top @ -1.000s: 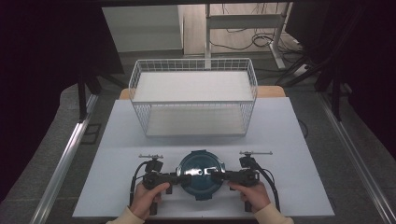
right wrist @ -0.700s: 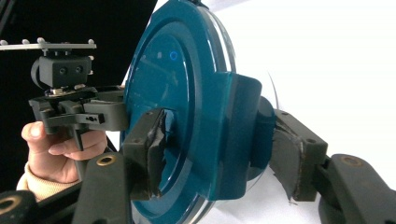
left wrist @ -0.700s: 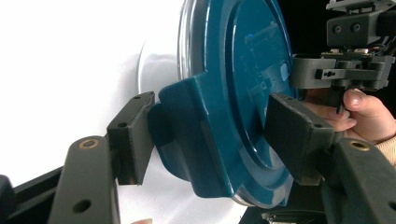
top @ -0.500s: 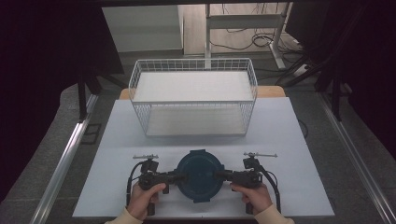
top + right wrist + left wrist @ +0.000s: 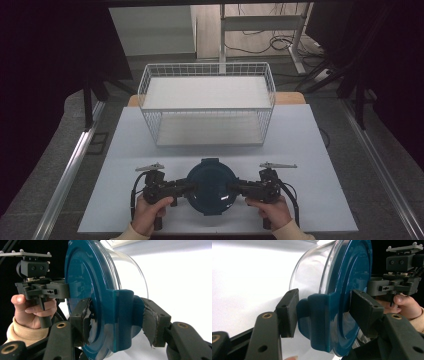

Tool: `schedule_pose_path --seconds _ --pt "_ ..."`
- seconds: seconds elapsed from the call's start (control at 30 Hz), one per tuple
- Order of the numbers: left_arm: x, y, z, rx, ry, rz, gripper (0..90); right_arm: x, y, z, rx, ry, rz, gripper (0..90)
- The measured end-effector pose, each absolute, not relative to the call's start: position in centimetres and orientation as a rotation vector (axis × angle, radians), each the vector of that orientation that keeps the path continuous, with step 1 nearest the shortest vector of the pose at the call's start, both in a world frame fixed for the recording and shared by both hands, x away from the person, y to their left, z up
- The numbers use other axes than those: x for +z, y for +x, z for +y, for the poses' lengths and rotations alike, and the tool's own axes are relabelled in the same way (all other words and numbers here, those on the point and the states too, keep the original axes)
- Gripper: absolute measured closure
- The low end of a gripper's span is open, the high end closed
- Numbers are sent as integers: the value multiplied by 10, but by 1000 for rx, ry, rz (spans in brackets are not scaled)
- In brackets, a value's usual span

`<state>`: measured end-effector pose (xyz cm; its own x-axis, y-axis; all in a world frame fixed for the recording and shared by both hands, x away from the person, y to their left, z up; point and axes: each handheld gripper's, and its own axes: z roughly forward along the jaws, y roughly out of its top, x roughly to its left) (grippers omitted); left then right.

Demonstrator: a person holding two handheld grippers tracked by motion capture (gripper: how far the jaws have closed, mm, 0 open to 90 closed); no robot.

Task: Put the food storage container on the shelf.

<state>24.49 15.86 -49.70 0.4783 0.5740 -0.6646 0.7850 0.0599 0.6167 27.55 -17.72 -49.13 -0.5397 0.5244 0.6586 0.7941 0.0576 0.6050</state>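
Left gripper [image 5: 186,188]: jaws have just been closing and are now clamped on the left clip tab [image 5: 317,322] of the blue lid, one pad on the tab's outer face, the other pressed on the lid's top. Right gripper [image 5: 235,188]: jaws have just been closing too, and they pinch the opposite clip tab [image 5: 125,317] the same way, with torn padding on both pads. Between the two tools sits the round container [image 5: 211,186], a clear glass bowl under a dark blue lid [image 5: 352,277], gripped at both sides near the front edge of the white table [image 5: 310,150]. The gripper views show the bowl's glass wall [image 5: 130,272] below the lid rim. A hand [image 5: 150,214] holds each tool from the near side; the other hand [image 5: 272,212] mirrors it. Farther back on the table, well apart from the container, stands a white wire basket [image 5: 207,107].
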Motion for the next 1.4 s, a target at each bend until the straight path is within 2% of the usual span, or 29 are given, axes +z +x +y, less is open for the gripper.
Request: schedule_pose_path --seconds 0.77,1.4 --pt "-475 241 159 -178 1634 1117 426 -464 270 -177 -1578 -1239 -2196 450" --pt "-435 262 155 -103 1640 1048 427 -426 288 -181 -1668 -1188 -2241 450"
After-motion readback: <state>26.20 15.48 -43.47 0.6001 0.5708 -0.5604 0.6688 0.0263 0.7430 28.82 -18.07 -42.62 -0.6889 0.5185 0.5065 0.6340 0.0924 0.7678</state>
